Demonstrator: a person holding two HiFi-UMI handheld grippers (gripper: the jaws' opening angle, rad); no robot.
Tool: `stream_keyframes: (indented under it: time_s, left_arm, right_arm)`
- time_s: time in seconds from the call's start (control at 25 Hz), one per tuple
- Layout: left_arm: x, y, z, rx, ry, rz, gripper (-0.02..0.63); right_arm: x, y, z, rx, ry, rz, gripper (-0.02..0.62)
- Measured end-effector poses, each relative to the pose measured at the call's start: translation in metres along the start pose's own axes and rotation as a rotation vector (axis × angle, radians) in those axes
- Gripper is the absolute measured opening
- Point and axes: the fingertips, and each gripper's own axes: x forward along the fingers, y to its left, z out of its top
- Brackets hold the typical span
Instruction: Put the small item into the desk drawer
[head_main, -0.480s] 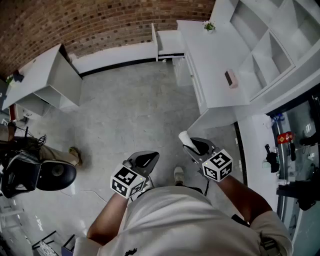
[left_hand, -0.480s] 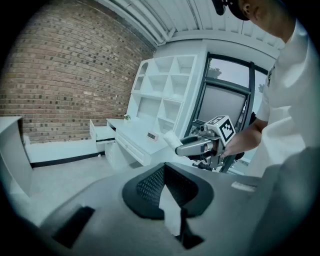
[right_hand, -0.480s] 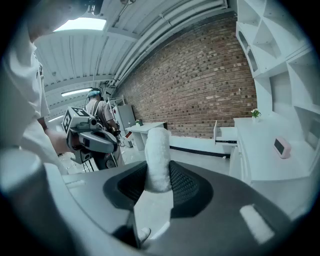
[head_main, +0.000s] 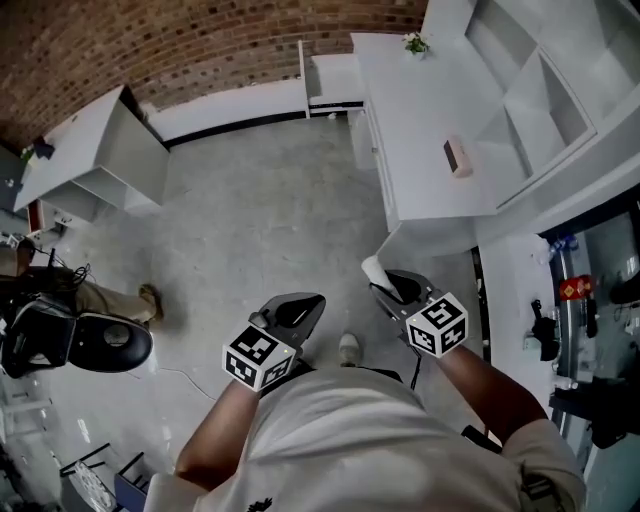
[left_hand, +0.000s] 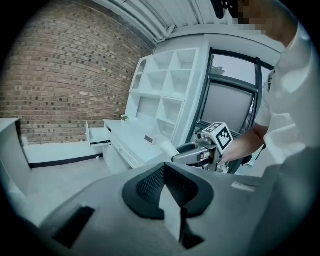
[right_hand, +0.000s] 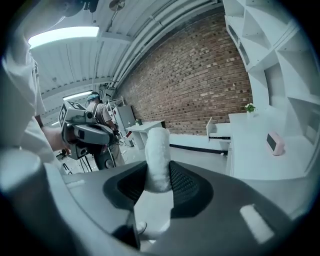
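Before the desk (head_main: 420, 120) edge, over bare floor (head_main: 260, 220), right gripper (head_main: 385, 285) jaws clench a white roll (head_main: 371, 268); left gripper (head_main: 298, 308) jaws closed, empty.

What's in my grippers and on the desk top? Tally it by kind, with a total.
Hand-held gripper: 2 (left hand-held gripper, right hand-held gripper)
White roll: 1, clamped in the right one
Small potted plant: 1, on the desk
Small pinkish box: 1, on the desk
Total: 5
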Motion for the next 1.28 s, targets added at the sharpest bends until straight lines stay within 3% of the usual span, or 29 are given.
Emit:
stream_keyframes:
  time_s: [0.24,0.44,0.76,1.28]
  left_arm:
    - [0.02,-0.003,0.005,-0.021,0.016,0.025,0.006]
    - [0.029,0.021,0.008,-0.03,0.026,0.022,0.006]
    - [0.048,0.098,0.031,-0.013,0.013,-0.032,0.006]
    - [0.042,0.245,0.092,0.044,0.018,-0.135,0.006]
  right_arm:
    - [0.0,-0.031,0.011,0.002,-0.031,0.027,0.144]
    - [0.02,-0.054,0.026,0.013,-0.05,0.014,0.144]
    - [0.071,-0.094,0.059,0.022,-0.034,-0.061,0.144]
    - [0.194,-0.134,0.158,0.019,-0.028,-0.162,0.144]
